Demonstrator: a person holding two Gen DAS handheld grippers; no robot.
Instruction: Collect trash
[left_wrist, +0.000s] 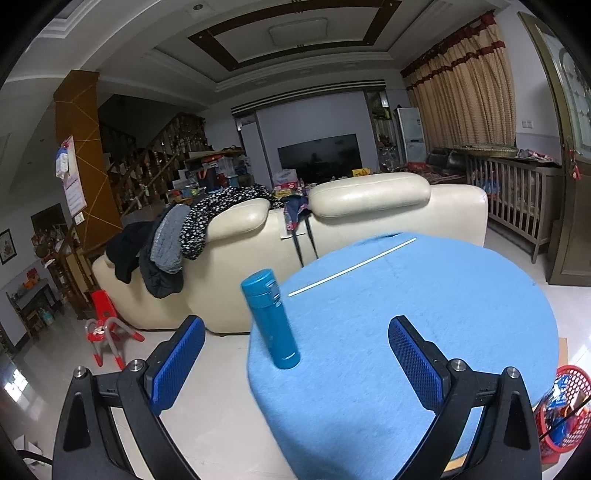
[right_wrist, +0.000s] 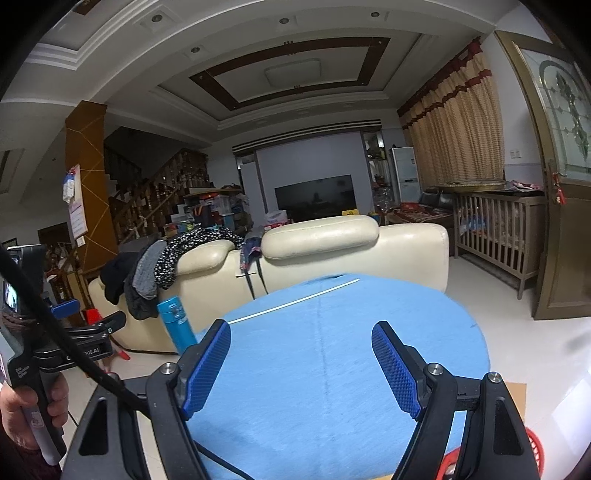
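progress looks slight so far: the round desk (left_wrist: 461, 332) under its blue cloth carries a long thin white stick (left_wrist: 351, 267), perhaps a straw or skewer, lying flat across the far part of the top, and nothing is between the jaws of either tool. the left gripper (left_wrist: 295, 365) has its jaws spread wide and empty, with a teal flask (left_wrist: 271, 319) standing upright near the desk's left edge, ahead of them and between their lines but apart from both blue pads. the right gripper (right_wrist: 301, 365) also shows its jaws spread and bare, aimed over the middle of the cloth toward the stick, which lies well ahead of them. a red basket (left_wrist: 565, 410) sits on the floor just beside the desk at the lower right, with some things already inside, though what they are is too small to tell; it seems the likely place for trash. judging by this, the stick is the one clear piece left to gather, and whether the flask counts as trash cannot be told. a hand (right_wrist: 22, 410) grips the left tool's handle at the edge of the right view.
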